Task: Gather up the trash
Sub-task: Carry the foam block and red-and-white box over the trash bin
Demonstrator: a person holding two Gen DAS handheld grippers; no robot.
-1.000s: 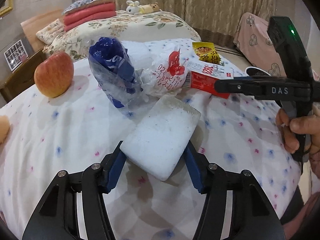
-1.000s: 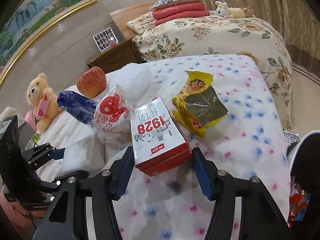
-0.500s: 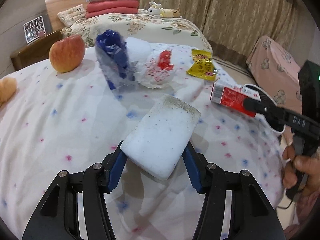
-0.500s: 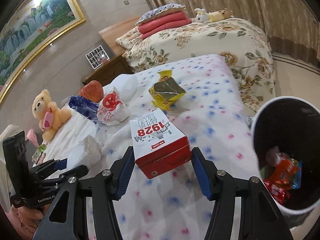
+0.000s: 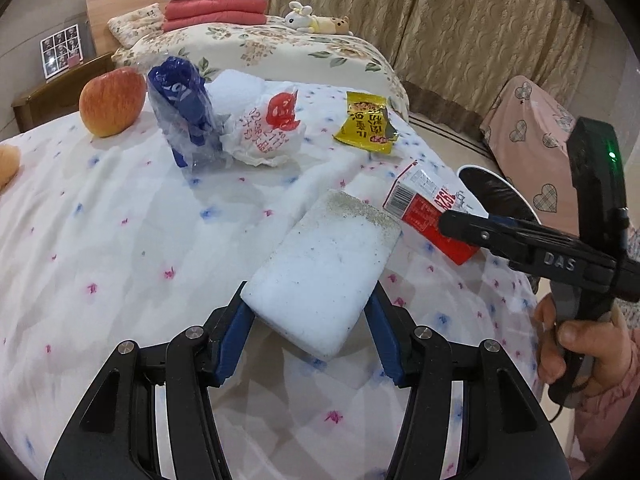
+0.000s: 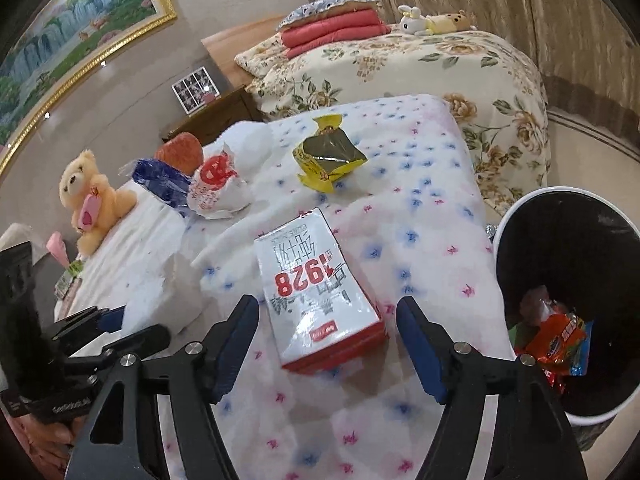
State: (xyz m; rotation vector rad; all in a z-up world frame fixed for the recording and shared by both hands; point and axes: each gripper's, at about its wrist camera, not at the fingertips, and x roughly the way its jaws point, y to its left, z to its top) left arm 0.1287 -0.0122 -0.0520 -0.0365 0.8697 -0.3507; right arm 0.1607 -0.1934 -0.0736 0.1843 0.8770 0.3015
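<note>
Left wrist view: left gripper (image 5: 310,309) clamped on the foam block (image 5: 328,268), pads pressing its long sides near the lower end, most of it jutting ahead above the bed (image 5: 120,260). Right wrist view: right gripper (image 6: 328,308) with jaws just opened wide, carton (image 6: 316,280) loose between them, touching neither pad, over the bed and just left of the bin (image 6: 560,191). Probably both light: foam crumbly and easily dented, so best pinched gently; carton stiff but glossy, likely slippery, best taken across its narrow width near the middle.
</note>
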